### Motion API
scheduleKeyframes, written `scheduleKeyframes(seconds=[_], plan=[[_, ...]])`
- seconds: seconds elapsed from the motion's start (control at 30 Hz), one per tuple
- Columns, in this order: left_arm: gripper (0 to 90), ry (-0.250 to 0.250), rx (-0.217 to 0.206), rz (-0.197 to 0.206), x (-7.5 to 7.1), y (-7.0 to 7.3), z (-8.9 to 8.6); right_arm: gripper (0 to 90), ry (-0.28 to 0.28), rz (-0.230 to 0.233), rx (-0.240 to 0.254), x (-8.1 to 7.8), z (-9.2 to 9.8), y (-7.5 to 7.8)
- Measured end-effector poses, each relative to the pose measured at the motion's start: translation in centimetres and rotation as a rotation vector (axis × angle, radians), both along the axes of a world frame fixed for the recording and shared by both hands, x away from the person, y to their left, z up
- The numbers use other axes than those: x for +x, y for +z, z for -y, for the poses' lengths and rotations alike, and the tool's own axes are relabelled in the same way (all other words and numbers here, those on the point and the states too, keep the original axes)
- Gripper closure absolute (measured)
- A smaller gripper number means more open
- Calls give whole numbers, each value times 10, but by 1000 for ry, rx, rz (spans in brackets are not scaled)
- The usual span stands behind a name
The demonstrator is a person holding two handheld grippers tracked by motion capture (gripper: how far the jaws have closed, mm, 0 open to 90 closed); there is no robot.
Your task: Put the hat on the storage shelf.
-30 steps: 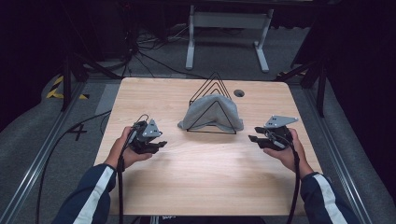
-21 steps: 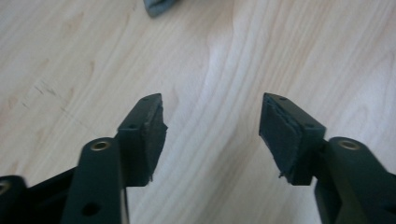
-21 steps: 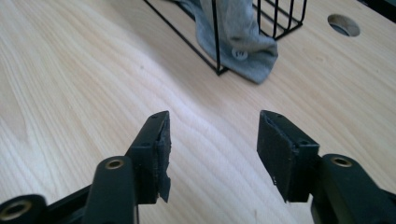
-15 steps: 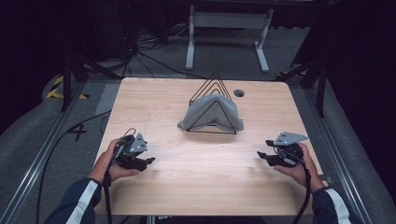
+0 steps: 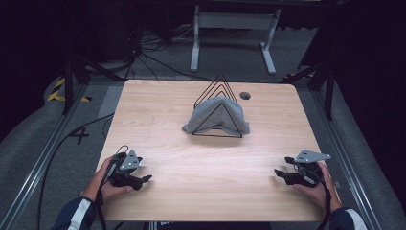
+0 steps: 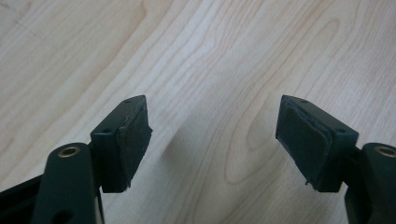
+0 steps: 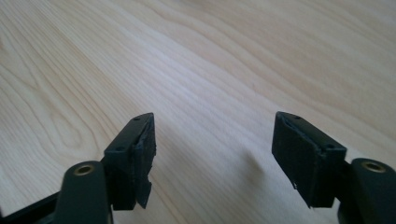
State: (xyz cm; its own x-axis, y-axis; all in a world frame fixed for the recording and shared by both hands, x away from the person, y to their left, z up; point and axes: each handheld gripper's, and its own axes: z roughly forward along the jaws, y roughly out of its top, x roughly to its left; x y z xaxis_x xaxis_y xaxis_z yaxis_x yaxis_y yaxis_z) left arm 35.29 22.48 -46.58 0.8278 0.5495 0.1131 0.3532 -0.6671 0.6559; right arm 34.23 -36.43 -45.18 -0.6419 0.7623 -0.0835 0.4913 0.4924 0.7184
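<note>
A grey cloth hangs draped over a black wire rack at the middle back of the wooden table. My left gripper rests low at the front left, held in a hand, far from the cloth. Its jaws have just been opening and stand open over bare wood with nothing between them. My right gripper sits at the front right, pointing left. Its jaws have also just been opening and are open over bare wood, holding nothing.
A small dark round hole lies in the tabletop behind the rack. Cables trail on the grey floor at the left. A white frame leg stands beyond the table. Metal rails run along both sides of the table.
Both hands have drawn back toward the table's front edge and sunk lower, the left outward to the left, the right outward to the right. The cloth and rack have not moved.
</note>
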Motion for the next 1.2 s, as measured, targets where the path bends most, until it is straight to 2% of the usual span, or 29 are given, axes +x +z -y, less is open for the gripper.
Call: scheduleKeyframes(seconds=[0.07,0.17,0.27,0.33,0.47,1.2], plan=[[257,12,-2,-9,-1,-4,-3,303,-18,-7,4,-2,5,-3],[242,38,-60,-23,-4,-8,-10,275,-40,-12,44,-7,12,-8],[224,61,-126,-46,-6,-14,-16,247,-54,-12,58,-9,14,-14],[209,72,-143,-55,-6,-16,-18,243,-62,-6,61,-11,15,-15],[189,91,-143,-50,-7,-16,-18,214,-98,-6,64,-10,16,-16],[156,116,-140,-55,-6,-16,-14,191,-107,-8,58,-10,16,-16]])
